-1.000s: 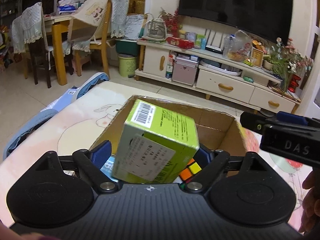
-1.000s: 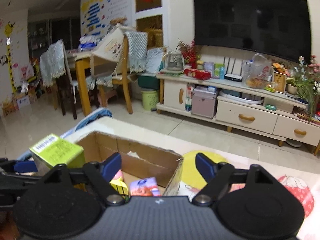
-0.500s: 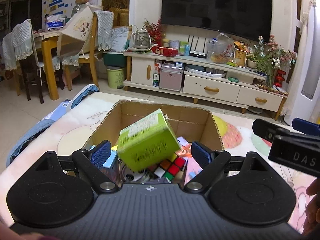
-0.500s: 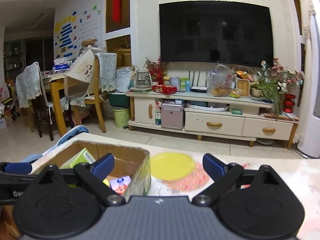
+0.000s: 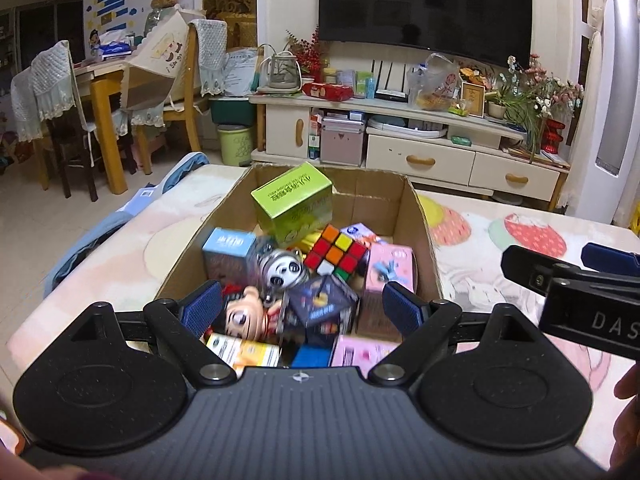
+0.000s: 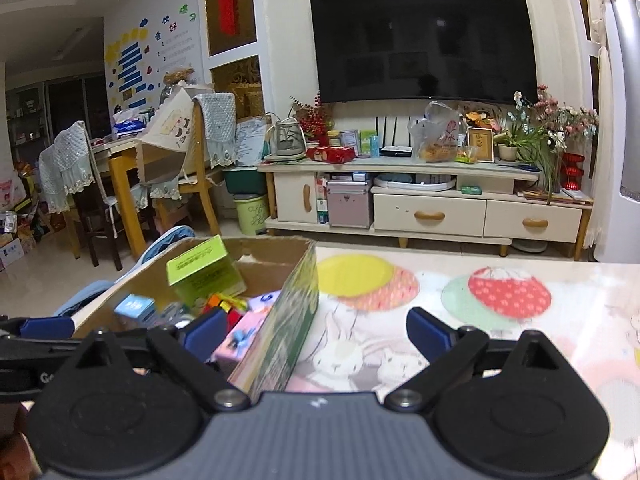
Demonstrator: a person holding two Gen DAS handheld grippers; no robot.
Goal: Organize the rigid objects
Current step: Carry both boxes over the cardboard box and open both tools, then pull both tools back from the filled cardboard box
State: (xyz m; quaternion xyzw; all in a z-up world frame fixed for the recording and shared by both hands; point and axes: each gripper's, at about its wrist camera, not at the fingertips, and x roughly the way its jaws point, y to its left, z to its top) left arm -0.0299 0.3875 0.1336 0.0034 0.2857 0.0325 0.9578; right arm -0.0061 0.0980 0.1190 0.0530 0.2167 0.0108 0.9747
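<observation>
1. While we look along the left gripper (image 5: 301, 304), we see its blue pads spread wide with nothing between them, poised above the near end of the cardboard box (image 5: 420, 216).
2. Our right gripper (image 6: 316, 328) also stands wide apart and empty, straddling the box's right wall over the printed tablecloth (image 6: 480, 320).
3. A second ago the left gripper clamped the green carton (image 5: 294, 202); we now find it released, lying tilted on the pile against the far wall of the box.
4. Both views have drawn back since then, so more of the box's contents shows.
5. We see the carton as lime green with dark print on its top face, corners sharp and undented.
6. Below it we note a Rubik's cube (image 5: 336, 254), a pink carton (image 5: 390, 272), a light blue carton (image 5: 228, 250), a panda figure (image 5: 286, 270) and a doll head (image 5: 244, 314).
7. Box and contents sit toward the table's left edge.
</observation>
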